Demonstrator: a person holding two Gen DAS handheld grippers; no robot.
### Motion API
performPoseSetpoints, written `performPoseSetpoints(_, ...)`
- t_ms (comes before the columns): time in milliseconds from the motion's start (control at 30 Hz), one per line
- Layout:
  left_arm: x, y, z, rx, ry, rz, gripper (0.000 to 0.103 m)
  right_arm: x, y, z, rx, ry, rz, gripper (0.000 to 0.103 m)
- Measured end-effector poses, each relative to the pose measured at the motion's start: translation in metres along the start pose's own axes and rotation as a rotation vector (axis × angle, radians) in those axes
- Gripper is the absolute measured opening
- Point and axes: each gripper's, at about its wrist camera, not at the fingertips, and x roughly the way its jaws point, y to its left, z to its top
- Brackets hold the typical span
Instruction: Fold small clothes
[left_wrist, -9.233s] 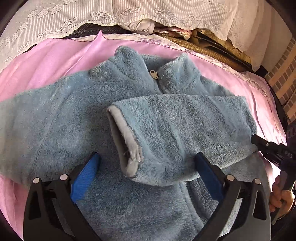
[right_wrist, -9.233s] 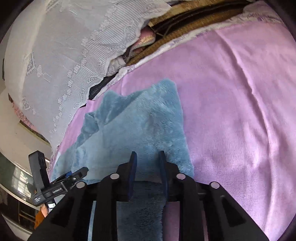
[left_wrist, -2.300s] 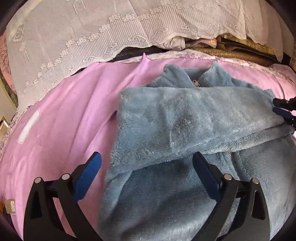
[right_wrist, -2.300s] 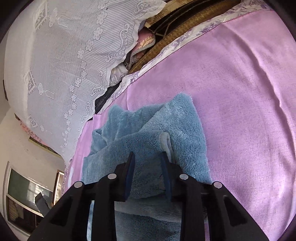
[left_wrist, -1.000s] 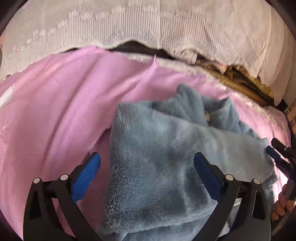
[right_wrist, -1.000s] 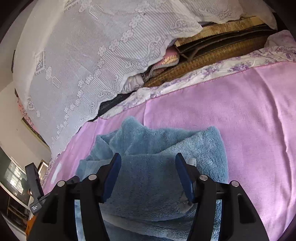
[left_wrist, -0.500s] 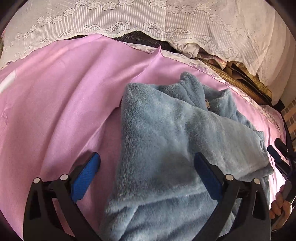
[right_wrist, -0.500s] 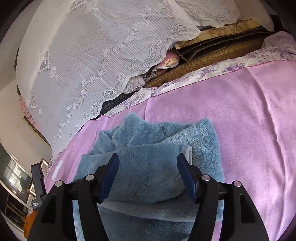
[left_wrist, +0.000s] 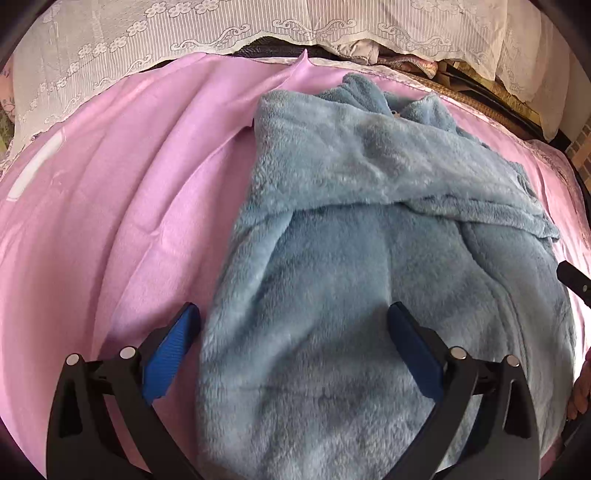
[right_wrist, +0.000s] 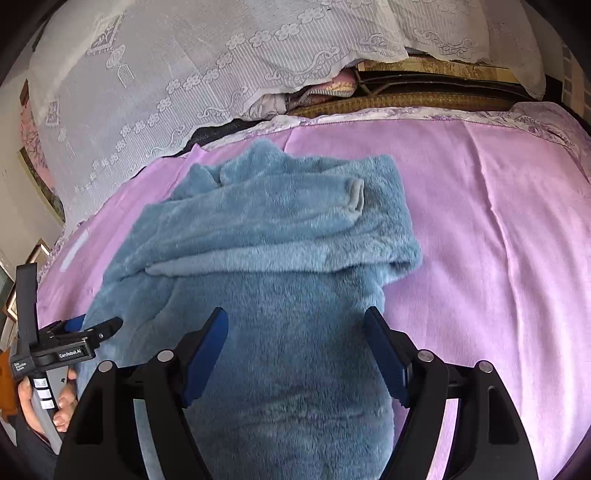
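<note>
A bedroom in a home, seen from both wrist views.
We read the place from the pink bedsheet (left_wrist: 110, 206) spread wide over a soft, creased surface. Behind the sheet's far edge hangs a white lace curtain (right_wrist: 177, 74) with flower trim; beneath the curtain's hem we see folded bedding (right_wrist: 332, 88) on a woven mat (right_wrist: 406, 99). Left of the curtain, a framed picture (right_wrist: 37, 147) leans by a pale wall.
</note>
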Motion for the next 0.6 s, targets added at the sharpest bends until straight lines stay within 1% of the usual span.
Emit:
performPoseSetpoints(67, -0.007, -0.001, -0.012, 0.007, -0.002, 0.007, 0.099, -0.005, -0.001, -0.014, -0.005, 0.014, 0.007, 0.077)
performPoseSetpoints(133, -0.016, 0.000, -0.026, 0.008, -0.004, -0.002, 0.099, -0.016, 0.002, -0.028, -0.025, 0.003, 0.013, 0.077)
performPoseSetpoints(233, -0.031, 0.000, -0.049, 0.017, -0.020, -0.008, 0.099, -0.035, 0.010, -0.051, -0.089, -0.012, -0.022, 0.078)
performPoseSetpoints(300, -0.044, 0.005, -0.062, 0.013, -0.026, -0.022, 0.099, -0.048, 0.016, -0.064, -0.125, -0.022, -0.037, 0.081)
performPoseSetpoints(333, -0.049, 0.008, -0.069, 0.009, -0.026, -0.030, 0.099, -0.055, 0.017, -0.071, -0.136, -0.024, -0.044, 0.085)
performPoseSetpoints(400, -0.061, 0.015, -0.083, -0.003, -0.029, -0.052, 0.099, -0.067, 0.014, -0.085, -0.125, -0.013, -0.016, 0.086)
performPoseSetpoints(500, -0.076, 0.025, -0.105, -0.008, -0.034, -0.076, 0.098, -0.084, -0.001, -0.105, -0.071, 0.001, 0.029, 0.086)
performPoseSetpoints(600, -0.090, 0.032, -0.128, -0.005, -0.052, -0.105, 0.099, -0.101, -0.019, -0.119, 0.007, -0.016, 0.114, 0.086)
